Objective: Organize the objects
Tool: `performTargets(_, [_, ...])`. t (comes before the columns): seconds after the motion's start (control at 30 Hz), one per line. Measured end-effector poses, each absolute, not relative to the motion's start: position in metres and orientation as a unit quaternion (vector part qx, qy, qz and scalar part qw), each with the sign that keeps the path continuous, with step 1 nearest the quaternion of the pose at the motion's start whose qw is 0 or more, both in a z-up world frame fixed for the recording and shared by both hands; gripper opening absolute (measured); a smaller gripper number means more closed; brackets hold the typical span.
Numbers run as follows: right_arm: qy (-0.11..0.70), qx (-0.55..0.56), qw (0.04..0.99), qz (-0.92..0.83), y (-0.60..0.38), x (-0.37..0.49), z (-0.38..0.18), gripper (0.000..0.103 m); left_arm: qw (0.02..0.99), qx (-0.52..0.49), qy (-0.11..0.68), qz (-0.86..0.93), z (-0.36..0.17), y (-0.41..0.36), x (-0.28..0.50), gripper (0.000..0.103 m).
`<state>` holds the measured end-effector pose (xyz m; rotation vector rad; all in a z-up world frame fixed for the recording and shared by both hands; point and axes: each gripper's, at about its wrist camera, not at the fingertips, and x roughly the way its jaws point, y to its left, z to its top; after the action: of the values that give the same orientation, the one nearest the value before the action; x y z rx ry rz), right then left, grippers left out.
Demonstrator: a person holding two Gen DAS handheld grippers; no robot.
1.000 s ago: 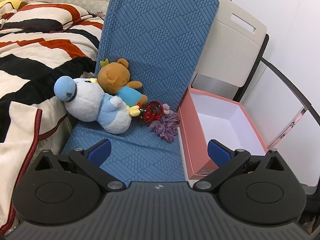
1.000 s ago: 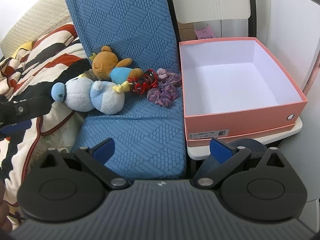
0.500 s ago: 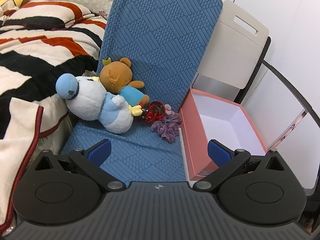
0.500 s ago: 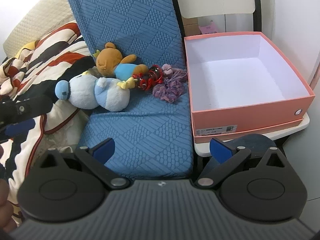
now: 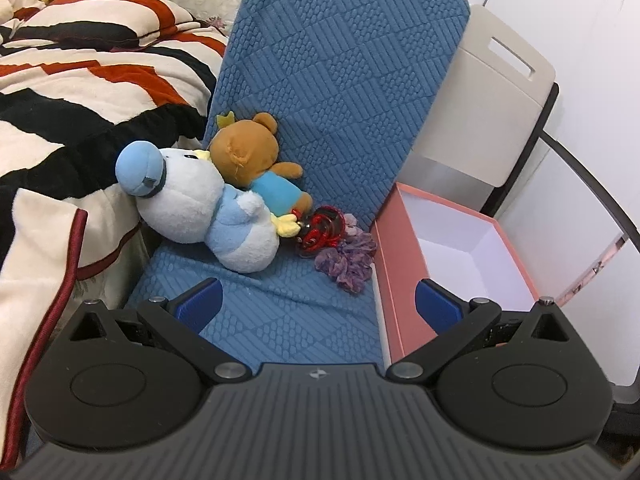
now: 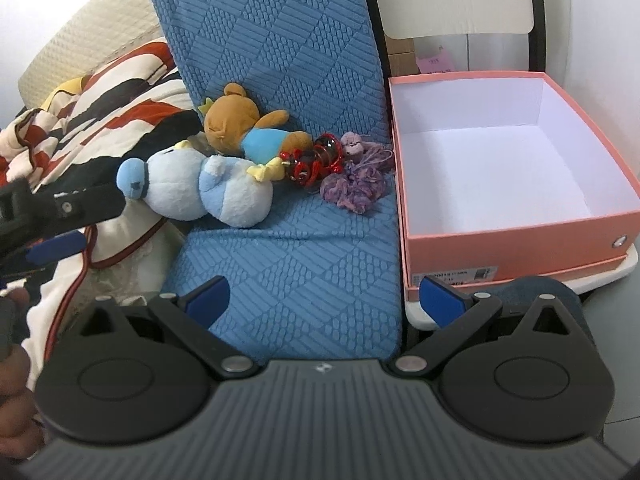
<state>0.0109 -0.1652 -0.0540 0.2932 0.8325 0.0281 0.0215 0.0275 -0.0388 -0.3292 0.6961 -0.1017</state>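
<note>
Blue cushion (image 5: 332, 92), woven diamond-block pattern. White-and-pale-blue duck plush (image 5: 200, 208), blue cap, yellow feet. Brown bear (image 5: 248, 152), light blue shirt, yellow crown. Red-and-black glossy toy (image 5: 322, 230). Purple scrunchie (image 5: 348, 260). Box (image 6: 520, 232) salmon pink outside, white inside. Blanket (image 5: 80, 80) far left: cream, black, red stripes.

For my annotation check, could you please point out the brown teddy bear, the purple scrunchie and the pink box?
brown teddy bear (image 6: 230, 120), right wrist view, on its head.
purple scrunchie (image 6: 354, 192), right wrist view, on its ruffled fabric.
pink box (image 6: 500, 246), right wrist view, on its front wall.

blue padded chair (image 5: 344, 80), striped bedding (image 5: 80, 92)
</note>
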Motion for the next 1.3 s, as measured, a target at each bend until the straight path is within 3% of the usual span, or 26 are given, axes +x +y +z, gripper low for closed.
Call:
performTargets(0.5, [0.429, 0.131, 0.893, 0.044, -0.149, 0.071, -0.094, 0.103, 0.918, -0.178, 0.354, -0.024, -0.089, 0.046, 0.073, 0.103])
performTargets(1.1, [0.407, 0.115, 0.904, 0.059, -0.138, 0.129, -0.123, 0.103, 0.908, -0.191, 0.371, 0.045, -0.156, 0.067, 0.142, 0.103])
performTargets(1.3, [0.392, 0.076, 0.916, 0.041, -0.127, 0.154, -0.133, 0.103, 0.896, -0.236, 0.376, 0.023, -0.173, 0.077, 0.164, 0.103])
